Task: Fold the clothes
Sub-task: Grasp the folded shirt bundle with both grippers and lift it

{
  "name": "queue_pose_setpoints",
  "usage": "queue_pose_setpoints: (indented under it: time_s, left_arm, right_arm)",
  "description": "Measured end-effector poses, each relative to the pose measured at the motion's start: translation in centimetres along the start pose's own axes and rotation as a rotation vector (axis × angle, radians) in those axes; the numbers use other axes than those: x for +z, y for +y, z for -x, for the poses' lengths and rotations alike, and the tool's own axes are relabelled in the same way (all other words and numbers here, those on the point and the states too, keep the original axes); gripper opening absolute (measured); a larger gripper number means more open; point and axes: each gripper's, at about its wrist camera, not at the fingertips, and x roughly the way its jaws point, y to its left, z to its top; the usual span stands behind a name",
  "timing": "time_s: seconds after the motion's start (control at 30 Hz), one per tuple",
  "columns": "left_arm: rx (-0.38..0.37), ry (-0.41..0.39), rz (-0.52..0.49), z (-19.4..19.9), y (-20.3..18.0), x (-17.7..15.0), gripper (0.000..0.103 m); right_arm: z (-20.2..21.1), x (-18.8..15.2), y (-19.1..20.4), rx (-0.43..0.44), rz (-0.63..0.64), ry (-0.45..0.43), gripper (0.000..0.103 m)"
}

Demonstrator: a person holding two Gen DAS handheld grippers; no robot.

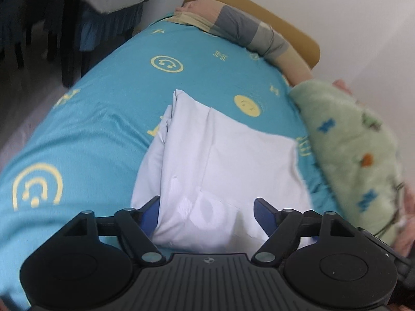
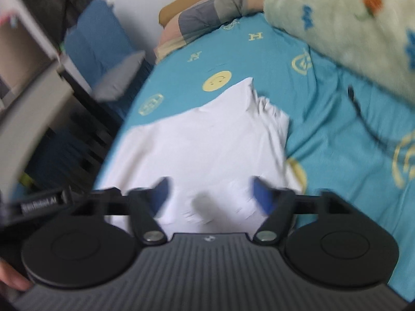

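A white garment (image 1: 220, 160) lies partly folded on a teal bedsheet (image 1: 98, 119) with yellow smiley prints. My left gripper (image 1: 206, 207) is open, its blue-padded fingers spread above the garment's near edge, holding nothing. In the right wrist view the same white garment (image 2: 207, 142) lies flat with a bunched corner at its far right. My right gripper (image 2: 210, 191) is open over its near edge, empty. That view is blurred by motion.
A green fleece blanket (image 1: 350, 150) is heaped on the right side of the bed, and shows in the right wrist view (image 2: 350, 18). A striped pillow (image 1: 243, 26) lies at the headboard (image 1: 259, 10). A blue-skirted chair (image 1: 103, 13) and dark furniture stand left of the bed.
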Motion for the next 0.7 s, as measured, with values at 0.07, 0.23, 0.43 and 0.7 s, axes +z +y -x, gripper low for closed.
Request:
queue_pose_setpoints:
  time_s: [0.07,0.23,0.43,0.7]
  left_arm:
    - [-0.012,0.048,0.078,0.6,0.8,-0.3,0.083]
    - [-0.13,0.131,0.258,1.3,3.3,-1.5,0.084]
    - [-0.227,0.253,0.492,-4.2,5.3,-2.1,0.086]
    - [-0.165,0.155,0.672,-6.2,7.8,-1.7,0.056]
  right_arm:
    - [0.8,-0.5,-0.5,0.036,-0.091,0.016,0.086]
    - [0.7,-2.4,-1.5,0.158,-0.325,0.096,0.087]
    - [-1.8,-3.9,-3.3,0.199,-0.532,0.138,0.087]
    - [-4.0,-4.6,-5.7,0.18,-0.727,0.076,0.084]
